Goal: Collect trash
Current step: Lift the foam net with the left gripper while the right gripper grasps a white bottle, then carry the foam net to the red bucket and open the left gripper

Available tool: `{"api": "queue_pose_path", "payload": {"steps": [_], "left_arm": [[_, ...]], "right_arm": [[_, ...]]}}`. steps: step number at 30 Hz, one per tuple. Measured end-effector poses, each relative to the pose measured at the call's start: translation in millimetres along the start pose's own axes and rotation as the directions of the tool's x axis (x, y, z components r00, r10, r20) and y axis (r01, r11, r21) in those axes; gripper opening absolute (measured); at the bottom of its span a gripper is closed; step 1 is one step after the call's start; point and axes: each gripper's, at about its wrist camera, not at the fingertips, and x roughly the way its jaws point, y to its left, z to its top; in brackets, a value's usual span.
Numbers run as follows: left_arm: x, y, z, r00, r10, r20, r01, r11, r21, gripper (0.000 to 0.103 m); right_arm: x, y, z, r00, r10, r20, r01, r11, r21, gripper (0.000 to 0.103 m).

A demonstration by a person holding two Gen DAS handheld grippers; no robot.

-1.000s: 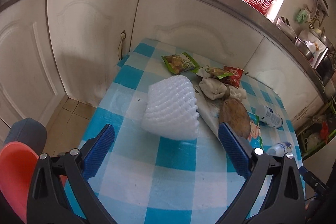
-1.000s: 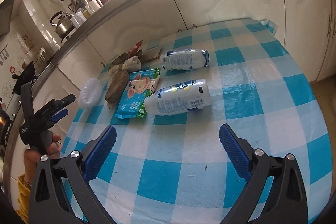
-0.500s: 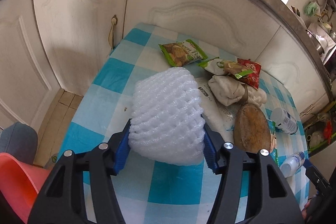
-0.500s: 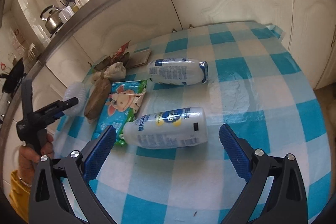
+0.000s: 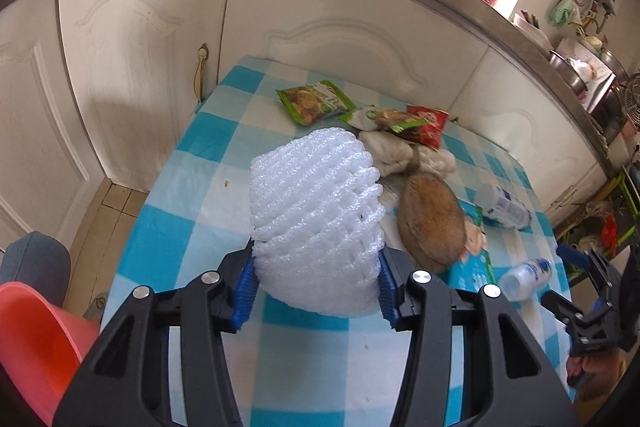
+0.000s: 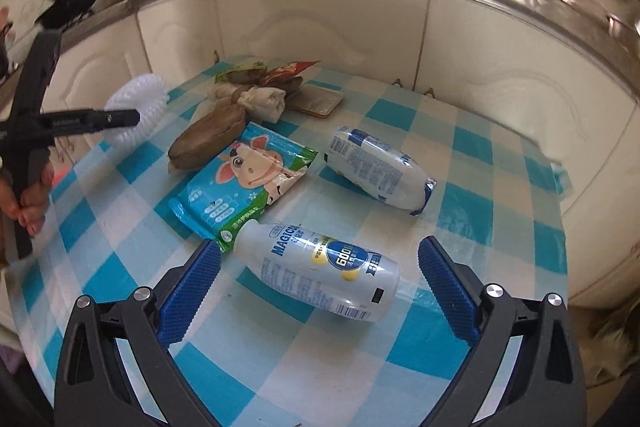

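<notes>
A white foam net [image 5: 316, 211] sits between the blue pads of my left gripper [image 5: 316, 267]. The jaws are closing and both pads press into its sides; its lower edge is on or just above the checked tablecloth [image 5: 200, 219]. In the right wrist view the same foam net [image 6: 138, 95] shows at the far left. My right gripper [image 6: 320, 247] is open, low over the table. A white plastic bottle [image 6: 320, 271] lies on its side between its fingers, untouched. A second bottle [image 6: 376, 171] lies farther back.
A green wipes pack [image 6: 244, 179], a brown husk [image 5: 432, 223], crumpled tissue [image 5: 400, 153] and snack wrappers [image 5: 316, 101] lie mid-table. White cabinets [image 5: 320, 27] stand right behind the table. A red basin [image 5: 32, 339] sits low at the left.
My left gripper moved in on the foam net and closed from wide open onto its sides. My right gripper rolled and came nearer, so the bottle now lies between its fingers.
</notes>
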Motion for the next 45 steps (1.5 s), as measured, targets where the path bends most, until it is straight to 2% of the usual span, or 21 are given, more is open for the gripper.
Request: {"api": "queue_pose_path", "payload": {"steps": [4,7,11,13,14,15,19,21,28,33,39,45], "left_arm": [[-12,-5,-13,0.999,-0.041,-0.014,0.041,0.999,-0.003,0.051],[-19,-9,-23,0.998,-0.065,-0.026,0.065,0.998,0.0,0.051],[-25,-14,-36,0.996,-0.08,-0.044,0.081,0.997,0.017,0.051],[-27,-15,-41,0.995,-0.085,-0.047,0.086,0.996,0.021,0.051],[-28,-16,-43,0.995,-0.085,-0.047,0.086,0.996,0.021,0.051],[-30,-16,-45,0.995,-0.085,-0.048,0.086,0.996,0.023,0.051],[-31,-15,-51,0.995,-0.081,-0.055,0.082,0.996,0.026,0.051],[-33,-15,-53,0.996,-0.077,-0.053,0.079,0.996,0.029,0.051],[-40,-14,-61,0.997,-0.069,-0.041,0.071,0.997,0.039,0.051],[-52,-10,-64,0.998,-0.057,-0.016,0.058,0.997,0.044,0.051],[-78,9,-66,0.999,-0.031,0.032,0.03,0.999,0.019,0.051],[-115,49,-73,0.996,0.036,0.081,-0.033,0.999,-0.038,0.052]], "right_arm": [[12,4,3,0.999,0.022,-0.045,-0.027,0.993,-0.115,0.098],[24,9,1,0.997,-0.007,-0.082,-0.01,0.98,-0.199,0.098],[31,6,-3,0.995,-0.011,-0.096,-0.011,0.974,-0.225,0.096],[33,6,-6,0.994,-0.005,-0.105,-0.019,0.973,-0.231,0.09],[34,7,-7,0.993,-0.004,-0.115,-0.023,0.972,-0.236,0.074],[35,7,-8,0.993,-0.009,-0.12,-0.021,0.971,-0.24,0.066],[33,9,-11,0.992,0.009,-0.122,-0.037,0.974,-0.225,0.056],[31,11,-12,0.992,0.02,-0.127,-0.045,0.978,-0.203,0.045],[26,12,-14,0.992,0.018,-0.124,-0.026,0.998,-0.063,0.045],[3,17,-13,0.997,0.042,-0.063,-0.037,0.996,0.083,0.045],[-23,52,-1,0.988,0.152,0.021,-0.154,0.97,0.186,0.045],[-23,120,23,0.938,0.344,0.041,-0.346,0.925,0.155,0.045]]}}
